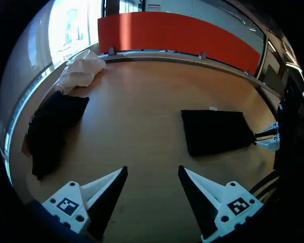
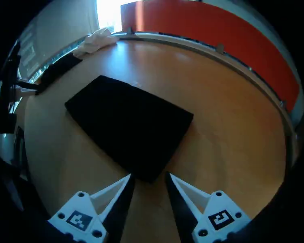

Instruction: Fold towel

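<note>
Hovering my left gripper over bare wood of the tabletop, fingers spread wide, nothing between them

Towel: black, folded into a flat rectangle, lying on the tabletop ahead and to the right of my left gripper, well apart from it

Right gripper, seen from the left gripper view: at the towel's far right edge, tips just at the cloth, a narrow gap between the fingers

Right gripper view: my right gripper sits low with fingers parted; the near corner of the towel lies just at the gap between the tips. Fingers are not pressed on the cloth, so I note it as open. Whether the tips touch the corner, I cannot tell

Other things on the tabletop: a heap of black cloth at the left edge, a bundle of white cloth beyond it near the back corner. Both well apart from the towel

Red panel stands along the back edge of the tabletop
</note>
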### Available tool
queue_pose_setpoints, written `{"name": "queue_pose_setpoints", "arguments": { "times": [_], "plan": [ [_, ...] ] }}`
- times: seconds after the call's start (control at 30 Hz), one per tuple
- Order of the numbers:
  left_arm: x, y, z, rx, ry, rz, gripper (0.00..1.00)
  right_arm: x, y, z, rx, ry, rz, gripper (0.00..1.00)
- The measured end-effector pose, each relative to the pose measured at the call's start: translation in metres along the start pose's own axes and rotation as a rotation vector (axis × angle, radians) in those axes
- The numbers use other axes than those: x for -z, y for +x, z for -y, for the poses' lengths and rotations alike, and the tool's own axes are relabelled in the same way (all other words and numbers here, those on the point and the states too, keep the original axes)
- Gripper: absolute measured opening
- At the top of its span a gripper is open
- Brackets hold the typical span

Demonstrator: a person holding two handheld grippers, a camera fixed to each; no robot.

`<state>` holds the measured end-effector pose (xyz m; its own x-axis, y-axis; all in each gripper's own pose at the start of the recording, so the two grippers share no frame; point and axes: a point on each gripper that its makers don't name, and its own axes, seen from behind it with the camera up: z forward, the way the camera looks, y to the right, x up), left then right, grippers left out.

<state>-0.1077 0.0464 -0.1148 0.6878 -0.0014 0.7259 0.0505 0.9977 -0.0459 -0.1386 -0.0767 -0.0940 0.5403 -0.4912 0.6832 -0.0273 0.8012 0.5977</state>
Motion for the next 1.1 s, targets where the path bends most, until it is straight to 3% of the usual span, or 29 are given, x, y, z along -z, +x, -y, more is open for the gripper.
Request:
{"name": "queue_pose_setpoints", "arguments": {
  "times": [0.47,0.6,0.9,1.1],
  "plan": [
    [0.0,-0.001,-0.001,-0.006,-0.004,0.003,0.92,-0.001,-0.006,0.001,0.046,0.023,0.035,0.22],
    [0.001,-0.002,-0.001,-0.007,-0.005,0.005,0.93,-0.002,-0.005,-0.003,0.061,0.007,0.037,0.06],
    [0.002,-0.001,0.0,-0.003,-0.007,0.002,0.93,0.0,0.005,0.0,0.085,0.007,0.024,0.04],
    [0.004,-0.001,0.001,-0.005,-0.009,0.0,0.92,0.008,0.028,0.003,0.11,0.005,-0.009,0.04]
  ]
}}
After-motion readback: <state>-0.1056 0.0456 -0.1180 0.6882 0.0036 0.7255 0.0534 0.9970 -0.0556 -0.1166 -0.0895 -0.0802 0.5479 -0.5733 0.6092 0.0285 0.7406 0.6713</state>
